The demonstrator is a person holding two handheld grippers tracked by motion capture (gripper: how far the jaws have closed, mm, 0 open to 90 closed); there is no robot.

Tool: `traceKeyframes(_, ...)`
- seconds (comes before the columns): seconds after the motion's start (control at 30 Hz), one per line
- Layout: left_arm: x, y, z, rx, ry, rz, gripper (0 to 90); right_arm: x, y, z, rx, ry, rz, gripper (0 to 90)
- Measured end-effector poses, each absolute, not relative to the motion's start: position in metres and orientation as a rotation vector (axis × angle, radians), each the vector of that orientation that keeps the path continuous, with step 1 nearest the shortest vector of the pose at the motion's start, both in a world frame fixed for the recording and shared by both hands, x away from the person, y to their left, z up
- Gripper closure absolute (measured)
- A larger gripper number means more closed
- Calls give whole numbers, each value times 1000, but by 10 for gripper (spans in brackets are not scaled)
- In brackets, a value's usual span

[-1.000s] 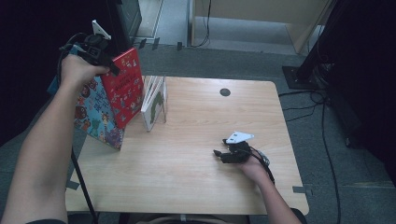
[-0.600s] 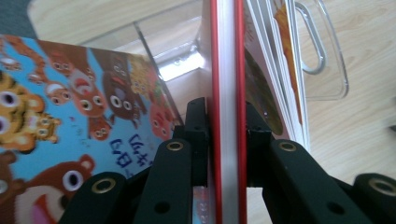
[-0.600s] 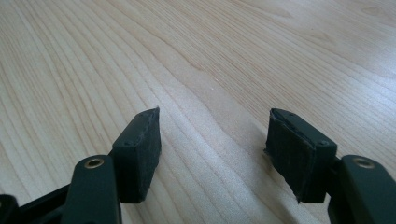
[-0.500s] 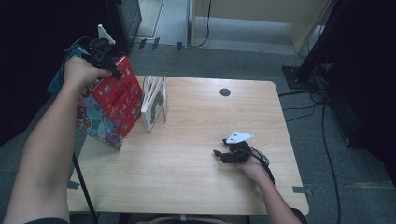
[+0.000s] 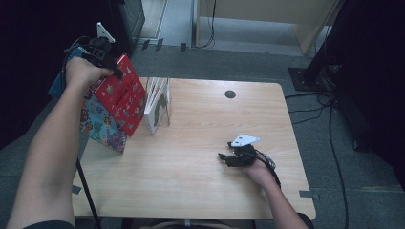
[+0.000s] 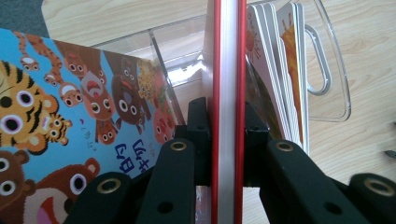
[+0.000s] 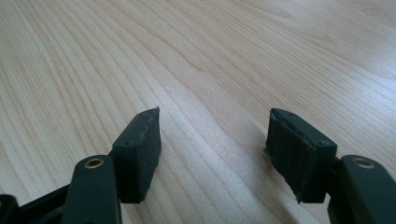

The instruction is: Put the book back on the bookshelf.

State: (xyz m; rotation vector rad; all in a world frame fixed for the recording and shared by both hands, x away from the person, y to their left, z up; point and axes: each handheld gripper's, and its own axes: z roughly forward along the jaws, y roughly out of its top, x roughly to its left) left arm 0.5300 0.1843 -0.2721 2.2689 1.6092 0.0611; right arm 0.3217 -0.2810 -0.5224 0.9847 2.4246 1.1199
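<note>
My left gripper (image 5: pixel 106 56) is held up at the table's far left and is shut on the top edge of a red picture book (image 5: pixel 119 98), which hangs tilted above the table. In the left gripper view the red book (image 6: pixel 227 70) runs edge-on between the two black pads. A blue animal book (image 5: pixel 101 128) leans just behind and below it. To the right of both stands a clear book rack (image 5: pixel 165 112) with white board books (image 5: pixel 155 93) in it. My right gripper (image 5: pixel 228 158) rests low on the wooden table (image 5: pixel 200 191), jaws apart, nothing between them (image 7: pixel 215 140).
The rack's clear handle (image 6: pixel 327 70) and the board books (image 6: pixel 275 70) lie close to the right of the red book. A small black disc (image 5: pixel 230 94) sits near the table's far edge. Cables (image 5: pixel 329 119) trail across the floor on the right.
The red book has turned a little in the left gripper's hold and now hangs more cornerwise. The right gripper has stayed where it was.
</note>
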Motion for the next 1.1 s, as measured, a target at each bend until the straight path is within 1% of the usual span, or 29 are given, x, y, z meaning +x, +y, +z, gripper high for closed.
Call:
traceKeyframes(0.1, 529, 187, -273, 2267, 1598, 60, 784, 322, -281, -522, 984, 2426, 1119, 354)
traceKeyframes(0.23, 528, 188, -271, 2259, 1572, 52, 741, 322, -281, -522, 984, 2425, 1120, 354)
traceKeyframes(0.53, 526, 193, -267, 2245, 1583, 62, 685, 322, -281, -522, 984, 2426, 1119, 354)
traceKeyframes(0.63, 525, 194, -263, 2245, 1566, 68, 670, 322, -281, -522, 984, 2425, 1120, 354)
traceKeyframes(0.73, 524, 195, -260, 2240, 1548, 74, 624, 322, -281, -522, 984, 2425, 1120, 354)
traceKeyframes(0.9, 521, 198, -254, 2228, 1545, 79, 581, 322, -281, -522, 986, 2425, 1120, 354)
traceKeyframes(1.1, 515, 202, -244, 2210, 1512, 105, 553, 322, -281, -522, 987, 2424, 1119, 354)
